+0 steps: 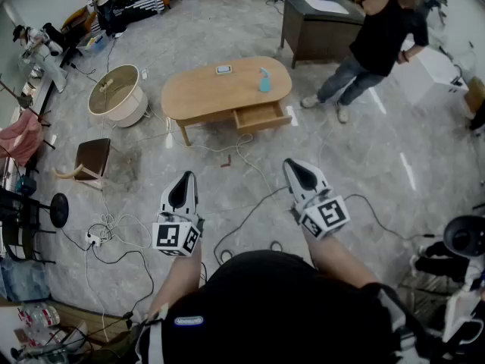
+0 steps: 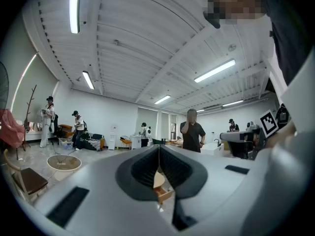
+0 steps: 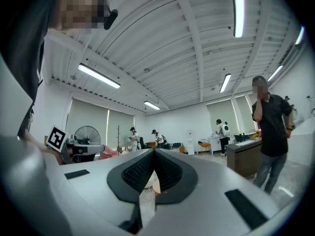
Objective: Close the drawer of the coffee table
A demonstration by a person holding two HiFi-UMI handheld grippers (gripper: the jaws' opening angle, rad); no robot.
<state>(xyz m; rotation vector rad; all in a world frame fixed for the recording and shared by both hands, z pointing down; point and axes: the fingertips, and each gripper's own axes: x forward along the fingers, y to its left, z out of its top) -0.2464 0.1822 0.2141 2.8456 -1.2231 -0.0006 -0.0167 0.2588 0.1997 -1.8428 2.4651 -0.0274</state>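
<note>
head view, coffee table drawer open, both grippers' jaws closed

Both forearms reach forward, held level and side by side. The left claw has its jaws pressed together with nothing between them. The right claw, apart to its right, is likewise closed and empty, its tip angled slightly toward the left claw.

Open lab hall with home furniture
Cables are trailing across the grey stone floor, strip lights are glowing overhead, and people are standing about beyond a coffee table.
</note>
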